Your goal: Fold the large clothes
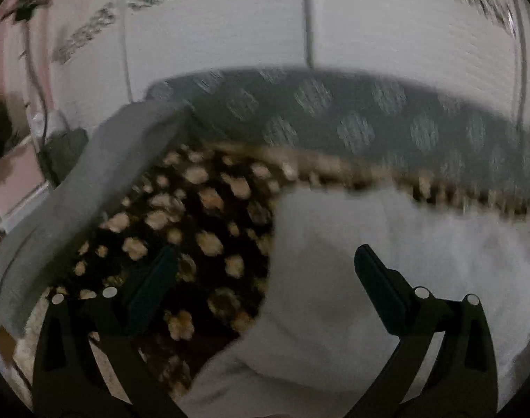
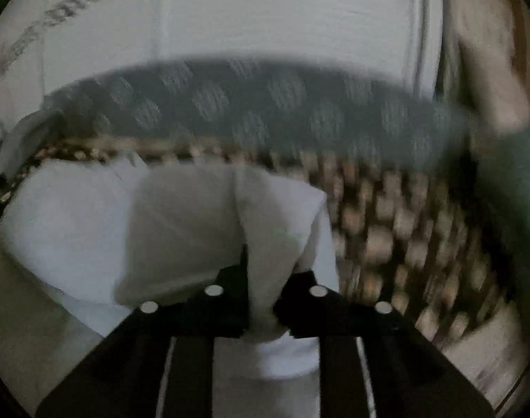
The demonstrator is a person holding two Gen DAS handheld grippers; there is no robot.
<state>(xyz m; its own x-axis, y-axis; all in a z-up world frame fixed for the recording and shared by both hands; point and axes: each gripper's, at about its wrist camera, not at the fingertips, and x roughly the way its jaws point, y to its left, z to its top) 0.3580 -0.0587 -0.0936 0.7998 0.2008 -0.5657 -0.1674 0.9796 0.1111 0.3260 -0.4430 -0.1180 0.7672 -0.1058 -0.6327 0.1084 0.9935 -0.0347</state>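
Bedroom: patterned bedspread [image 1: 334, 118], wardrobe [image 1: 230, 35].

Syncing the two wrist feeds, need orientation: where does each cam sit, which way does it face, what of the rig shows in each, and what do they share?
Left wrist: on the left gripper, angled down along its open fingers at the white garment and spotted blanket; only the two fingers show.
Right wrist: on the right gripper, angled down; jaws pinched on a fold of the white garment; fingers only.
Shared: white garment, spotted blanket, grey dotted cover, white wall behind. Both frames are motion-blurred.
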